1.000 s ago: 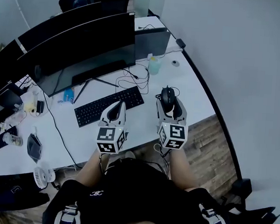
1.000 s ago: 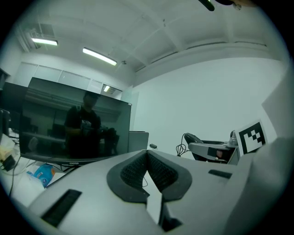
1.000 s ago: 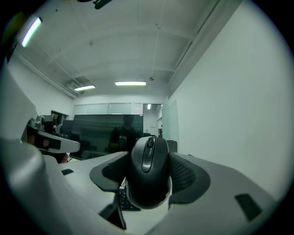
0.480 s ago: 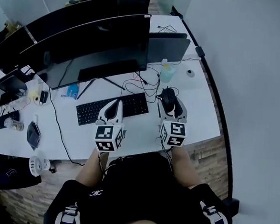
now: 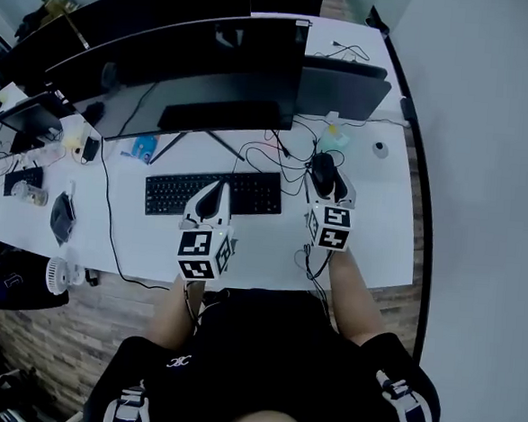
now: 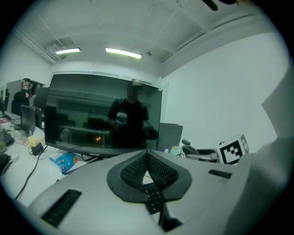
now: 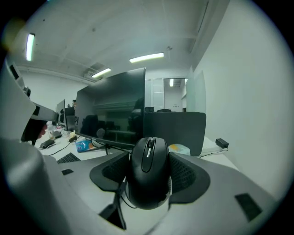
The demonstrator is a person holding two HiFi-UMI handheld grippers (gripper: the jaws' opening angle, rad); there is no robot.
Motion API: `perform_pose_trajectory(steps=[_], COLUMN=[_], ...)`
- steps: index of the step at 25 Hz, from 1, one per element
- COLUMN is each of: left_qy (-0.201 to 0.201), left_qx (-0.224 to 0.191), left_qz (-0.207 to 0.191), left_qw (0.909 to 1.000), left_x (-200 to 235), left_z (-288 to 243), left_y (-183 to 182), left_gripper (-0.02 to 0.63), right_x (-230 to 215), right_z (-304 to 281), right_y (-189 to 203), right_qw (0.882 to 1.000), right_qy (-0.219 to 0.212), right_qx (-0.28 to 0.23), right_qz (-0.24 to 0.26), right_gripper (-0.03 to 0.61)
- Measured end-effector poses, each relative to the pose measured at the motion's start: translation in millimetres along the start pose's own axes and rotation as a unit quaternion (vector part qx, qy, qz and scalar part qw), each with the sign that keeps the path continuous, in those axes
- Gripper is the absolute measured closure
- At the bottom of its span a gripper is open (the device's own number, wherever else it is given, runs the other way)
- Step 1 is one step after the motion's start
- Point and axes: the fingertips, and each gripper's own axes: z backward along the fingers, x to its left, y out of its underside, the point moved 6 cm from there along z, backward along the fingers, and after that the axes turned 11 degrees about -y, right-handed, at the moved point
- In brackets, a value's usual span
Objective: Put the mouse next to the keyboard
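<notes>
While the carrying step appears in hand: mouse (image 7: 148,172), pinched between the right gripper's (image 5: 327,185) jaws. Keyboard (image 5: 213,195), left of that gripper, beneath the left gripper (image 6: 147,153), whose jaws are pressed together, empty. Next move, likely: lower, release just beside the keyboard.

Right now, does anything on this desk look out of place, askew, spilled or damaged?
Nothing spilled or damaged that I can see. The mouse is clamped in the right gripper, to the right of the keyboard, which lies roughly parallel to the desk edge. Loose cables tangle behind it, untidy only.
</notes>
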Motion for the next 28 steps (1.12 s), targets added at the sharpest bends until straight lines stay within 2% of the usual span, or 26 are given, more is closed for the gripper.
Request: perform_pose_trajectory(steps=[8,28], left_qy=[-0.029,-0.015], left_qx=[0.012,0.011], left_qz=[0.005,-0.017], left_qw=[0.9995,0.9997], left_x=[2.1,-10.5], left_z=[-8.4,3.4], left_y=[6.7,8.1], left_gripper=[0.601,0.601], right_x=[-19.7,-18.7], right_z=[-29.5,-21.4], right_y=[47.3,149.1], right_qw=[0.997,0.978], right_qy=[-0.004,0.033], right_qx=[0.074,0.2], right_qz=[-0.019,-0.051], right_gripper=[0.288,0.285])
